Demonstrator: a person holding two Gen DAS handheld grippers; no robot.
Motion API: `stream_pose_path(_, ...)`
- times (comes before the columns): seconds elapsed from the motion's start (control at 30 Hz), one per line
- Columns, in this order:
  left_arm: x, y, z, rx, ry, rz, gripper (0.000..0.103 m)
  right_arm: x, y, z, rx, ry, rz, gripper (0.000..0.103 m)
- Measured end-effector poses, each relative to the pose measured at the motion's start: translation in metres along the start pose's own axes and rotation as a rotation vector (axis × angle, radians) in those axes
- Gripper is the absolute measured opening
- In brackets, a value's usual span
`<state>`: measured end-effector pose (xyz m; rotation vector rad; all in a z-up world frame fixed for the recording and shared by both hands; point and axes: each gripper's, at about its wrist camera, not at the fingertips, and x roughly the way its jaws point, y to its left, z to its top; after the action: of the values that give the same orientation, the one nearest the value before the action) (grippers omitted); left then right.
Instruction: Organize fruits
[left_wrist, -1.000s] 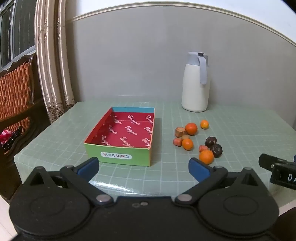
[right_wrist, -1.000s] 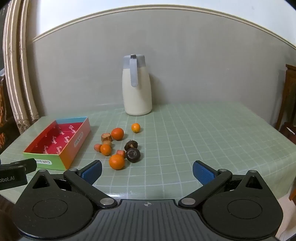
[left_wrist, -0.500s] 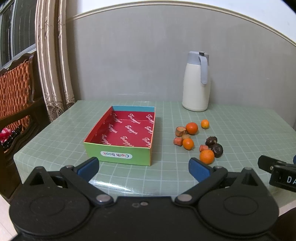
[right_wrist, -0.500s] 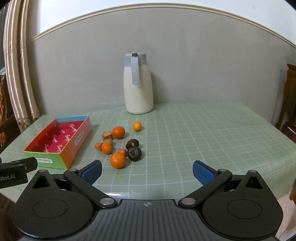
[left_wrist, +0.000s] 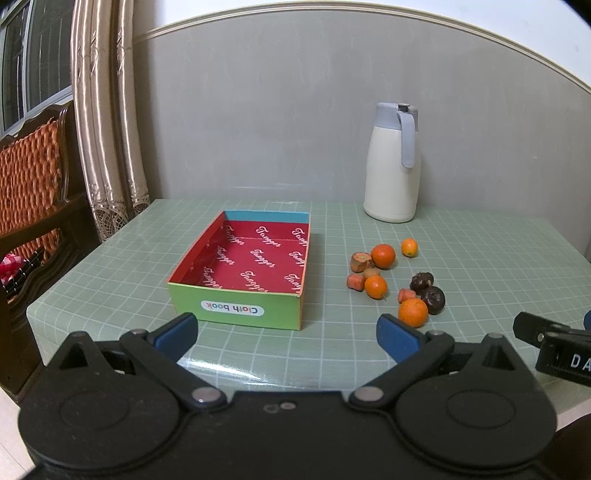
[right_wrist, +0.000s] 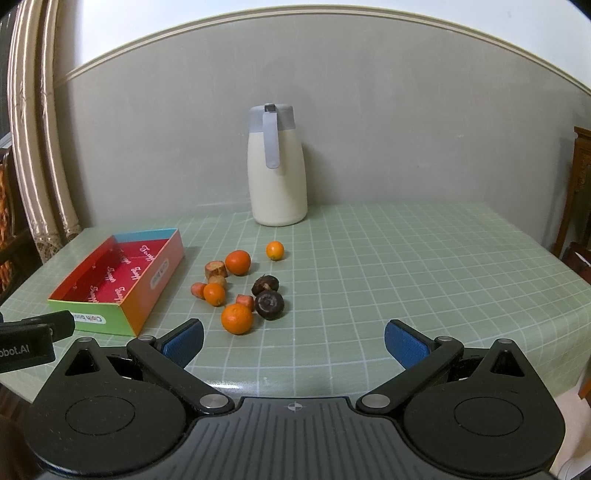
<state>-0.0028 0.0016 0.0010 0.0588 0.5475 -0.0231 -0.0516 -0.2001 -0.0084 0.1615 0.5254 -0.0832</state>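
Left gripper: fingers spread, nothing between them, above near table edge. Right gripper: fingers spread, likewise unloaded. Fruit cluster on green checked tablecloth, at 11 o'clock from right gripper, 1 o'clock from left. Open box, red-lined, at 9 o'clock beside cluster. White jug at 12 o'clock, against wall.

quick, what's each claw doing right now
Left claw: open, holding nothing.
Right claw: open, holding nothing.
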Motion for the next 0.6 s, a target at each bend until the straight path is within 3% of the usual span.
stream_pose_path(0.6,-0.0001,0.0001,-0.0003,0.000,0.000,0.000,0.097,0.0008,0.0010,-0.0007,-0.001,0.005,0.000,0.103)
